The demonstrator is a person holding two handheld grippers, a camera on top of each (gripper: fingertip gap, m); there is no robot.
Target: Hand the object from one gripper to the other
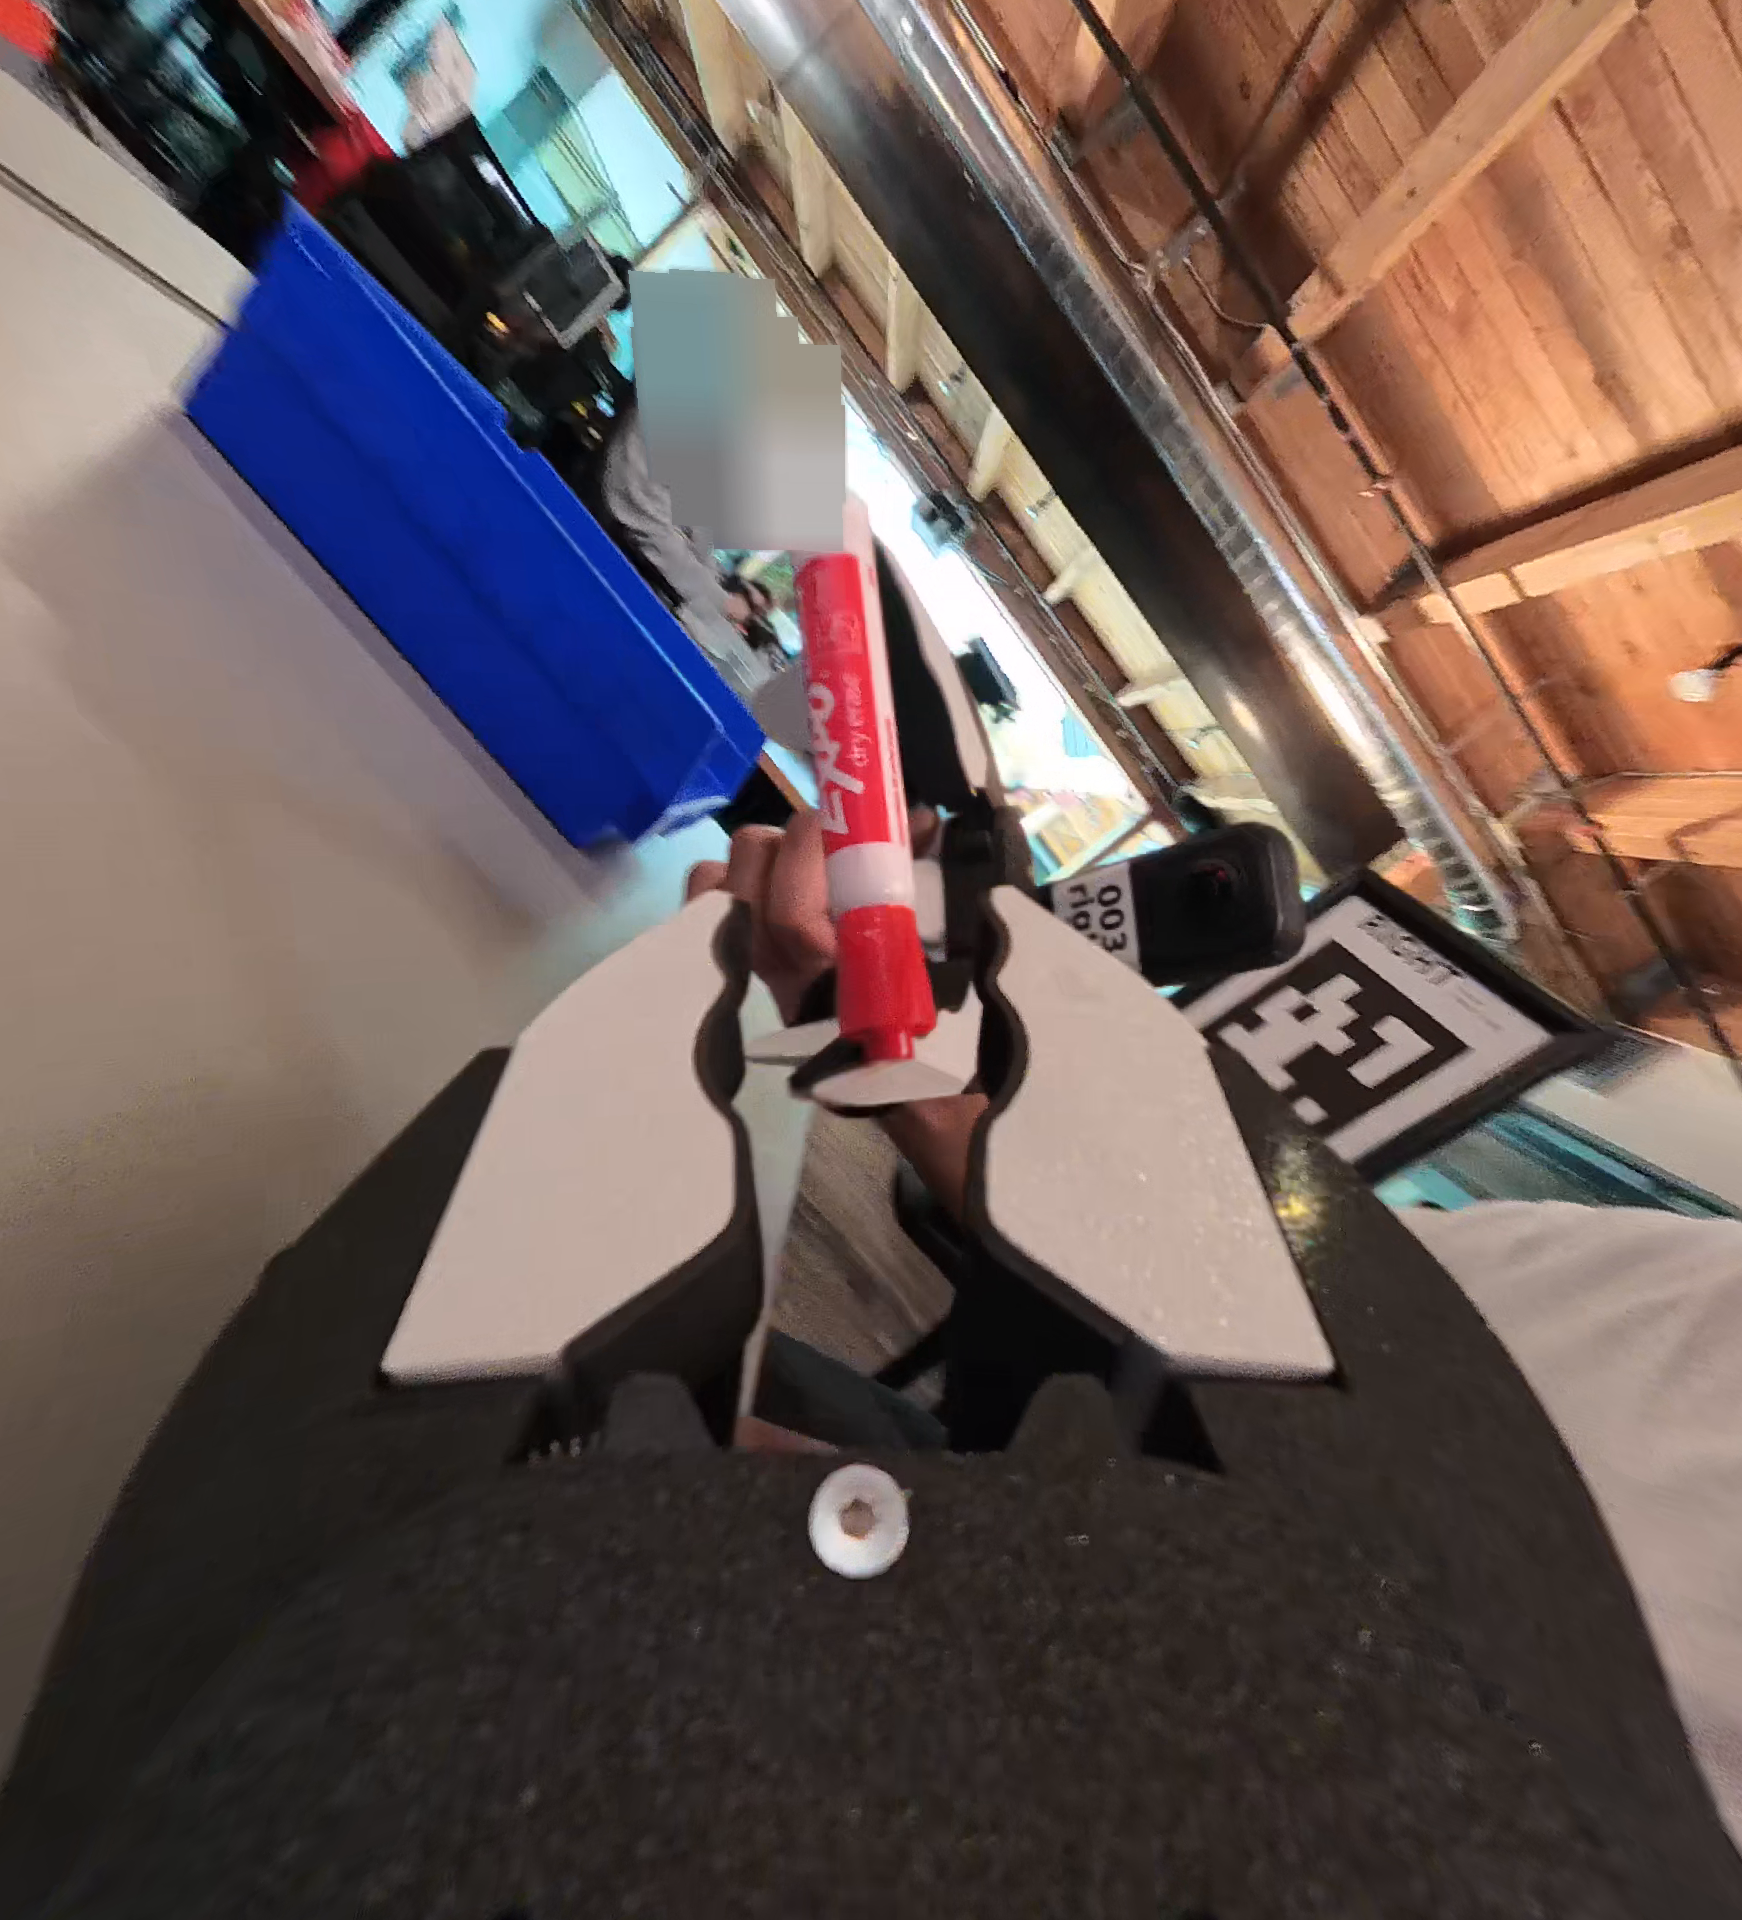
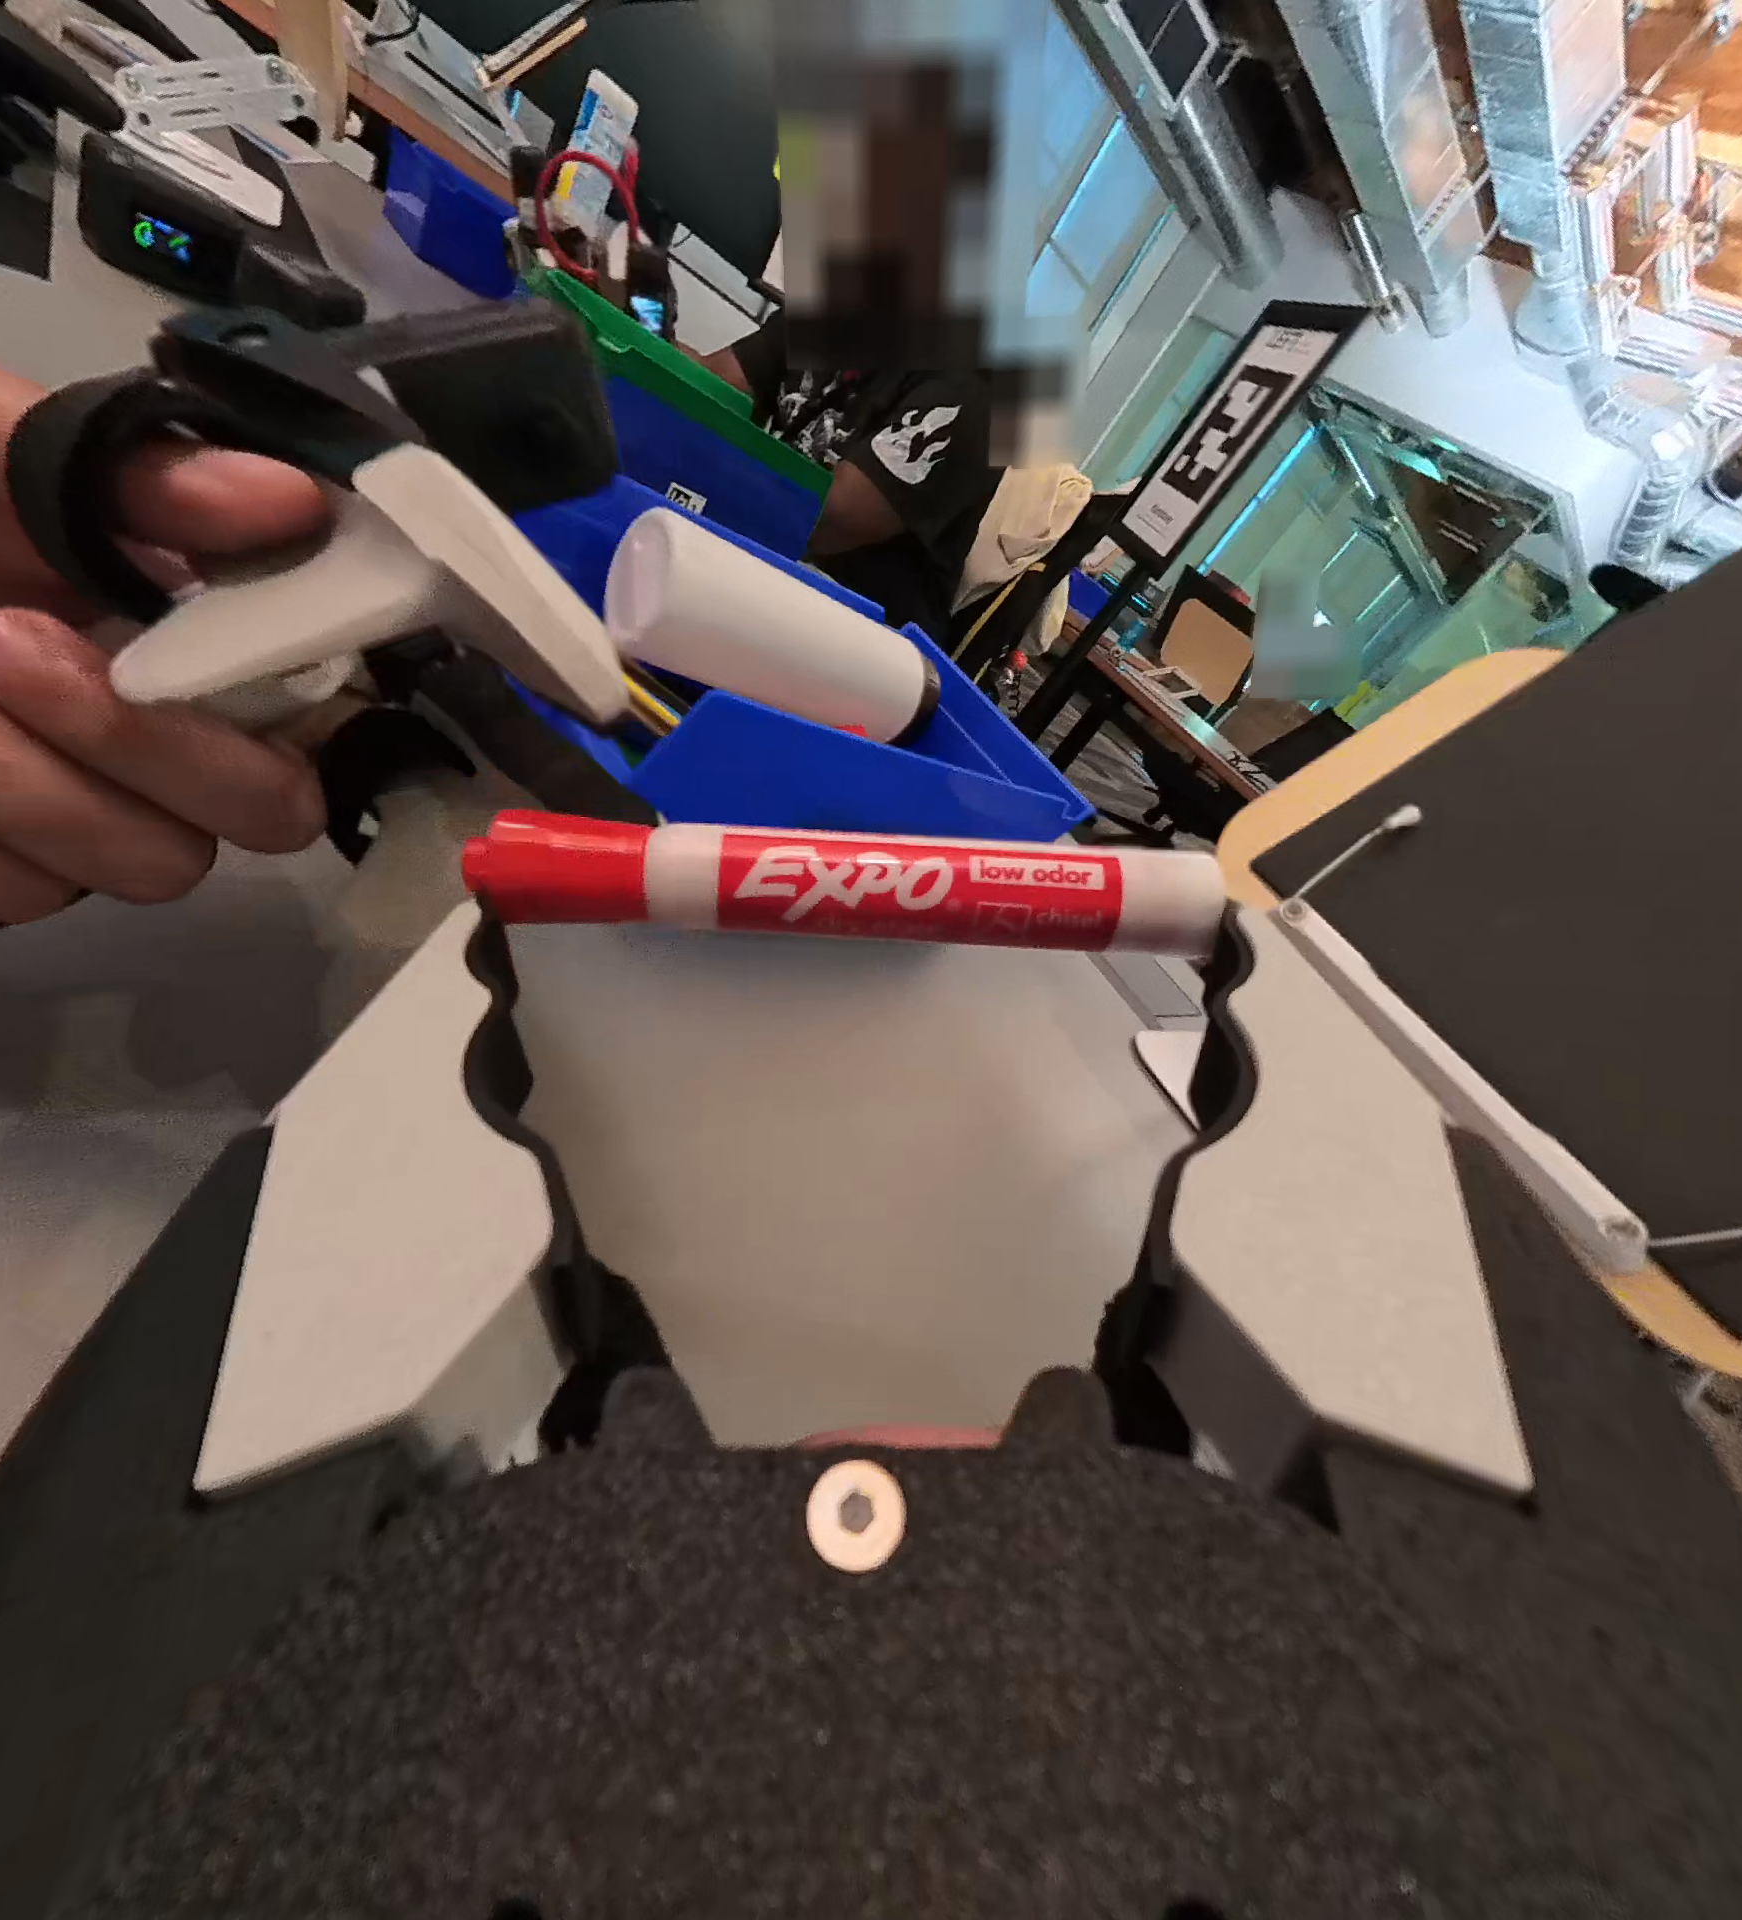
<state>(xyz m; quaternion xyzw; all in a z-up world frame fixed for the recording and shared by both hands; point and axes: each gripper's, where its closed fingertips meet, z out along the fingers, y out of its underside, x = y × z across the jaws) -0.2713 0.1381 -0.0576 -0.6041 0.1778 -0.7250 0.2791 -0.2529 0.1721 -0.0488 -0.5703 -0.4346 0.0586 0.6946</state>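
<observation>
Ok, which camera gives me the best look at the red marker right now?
The right wrist view: the red marker lies crosswise, full length, spanning the right tongs end to end, cap on the left. The left wrist view shows it end-on and foreshortened, cap nearest, beyond the open left tongs.
</observation>
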